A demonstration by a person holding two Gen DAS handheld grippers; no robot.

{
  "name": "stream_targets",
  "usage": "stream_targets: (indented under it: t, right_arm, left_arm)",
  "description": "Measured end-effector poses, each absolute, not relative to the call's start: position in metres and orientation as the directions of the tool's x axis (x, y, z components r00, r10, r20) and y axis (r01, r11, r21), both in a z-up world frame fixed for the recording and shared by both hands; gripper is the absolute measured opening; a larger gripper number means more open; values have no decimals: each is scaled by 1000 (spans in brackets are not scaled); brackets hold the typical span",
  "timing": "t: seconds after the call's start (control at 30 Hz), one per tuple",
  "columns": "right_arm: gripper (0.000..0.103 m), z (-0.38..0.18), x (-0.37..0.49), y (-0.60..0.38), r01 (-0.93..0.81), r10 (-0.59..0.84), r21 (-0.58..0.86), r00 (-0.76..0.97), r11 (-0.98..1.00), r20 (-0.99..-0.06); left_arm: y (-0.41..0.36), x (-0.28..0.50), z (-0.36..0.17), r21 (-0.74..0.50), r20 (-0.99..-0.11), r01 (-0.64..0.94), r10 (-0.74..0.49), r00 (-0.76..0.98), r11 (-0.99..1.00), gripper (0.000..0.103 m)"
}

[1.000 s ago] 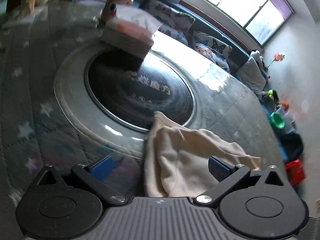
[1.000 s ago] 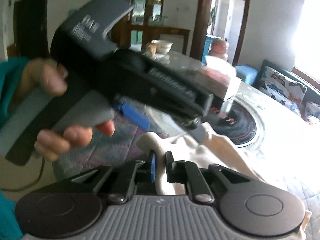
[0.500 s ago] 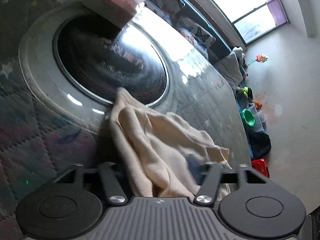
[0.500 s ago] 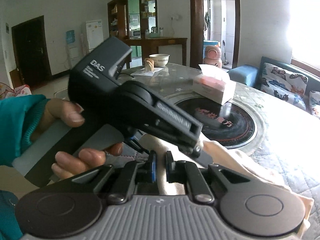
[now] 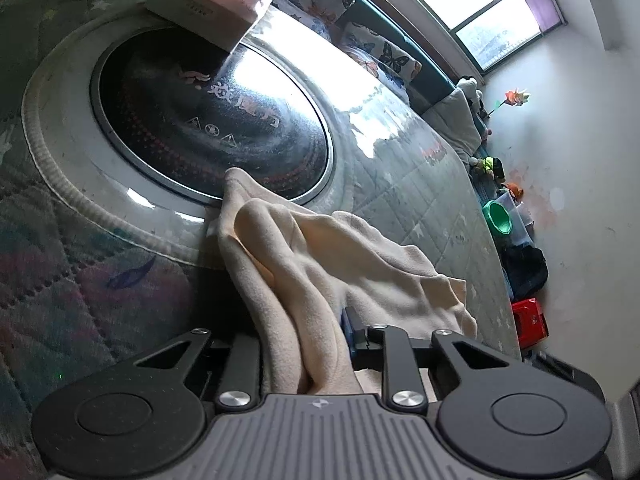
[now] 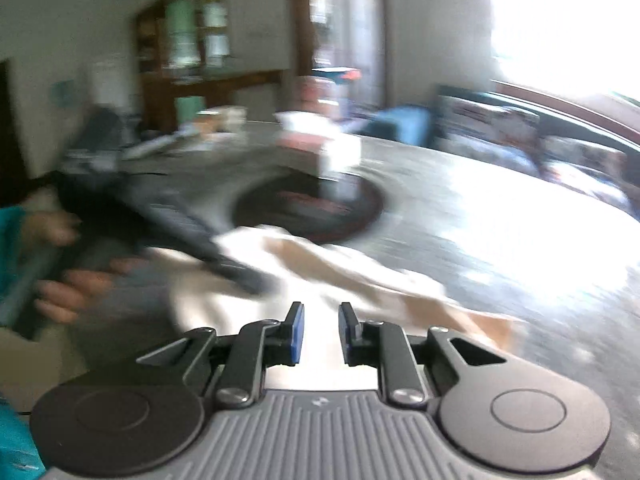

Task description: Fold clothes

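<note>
A cream garment (image 5: pixel 320 264) lies crumpled on the quilted table cover, one corner reaching the black glass disc (image 5: pixel 208 120). My left gripper (image 5: pixel 304 332) is shut on a thick fold of the garment, which fills the space between its fingers. The right wrist view is blurred by motion. There my right gripper (image 6: pixel 320 334) has its blue-padded fingers a little apart with nothing between them, just above the garment (image 6: pixel 340 272). The left gripper's body (image 6: pixel 168 208), held by a hand, shows on the left of that view, its tip on the cloth.
A tissue box (image 5: pixel 212 4) stands at the far rim of the black disc. The round table (image 5: pixel 420 208) has a quilted cover under glass. A sofa with butterfly cushions (image 5: pixel 384 52) lies beyond it. Toys and bins (image 5: pixel 504 220) sit on the floor at right.
My left gripper has shut on a fold of the garment. My right gripper was shut on the cloth and has opened and pulled back, moving fast.
</note>
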State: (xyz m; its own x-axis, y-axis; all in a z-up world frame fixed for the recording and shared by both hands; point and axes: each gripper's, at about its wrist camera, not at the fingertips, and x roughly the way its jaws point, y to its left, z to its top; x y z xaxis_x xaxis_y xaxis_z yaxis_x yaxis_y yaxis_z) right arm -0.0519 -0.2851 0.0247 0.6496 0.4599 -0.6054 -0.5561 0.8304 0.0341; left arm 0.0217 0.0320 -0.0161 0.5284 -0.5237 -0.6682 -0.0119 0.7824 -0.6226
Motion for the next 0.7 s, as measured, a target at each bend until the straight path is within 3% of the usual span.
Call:
stream_targets:
  t: [0.2,0.3,0.47,0.57,0.63,0.7]
  right_arm:
    - [27,0,-20,-341,-333,270,30,707,943,-654]
    - [36,-12,-11,-356,-281,267,90,693,955,-670]
    - [39,-22,-11,-370,-250,307,182,687,951,-659]
    - [35,-23,-12,-372,-249,328,214,686,945,-650]
    - [18,-21,-15,-372,-261,345,226,678,938,-649]
    - [12,-19,-18,-369,-269,358,236,678,934,-642]
  left_arm:
    - [31,22,-14,-596,-681,4,-509,527,803,24]
    - [28,23,-13,-582,-688,10,-499,528,813,24]
    - [27,25,-14,-575,-691,15,-495,527,818,24]
    - [24,25,-13,-563,-694,24,-488,529,826,24]
    - [22,26,-12,-550,-697,33,-481,532,834,24]
    - [20,26,-11,-542,-700,36,-475,534,839,24]
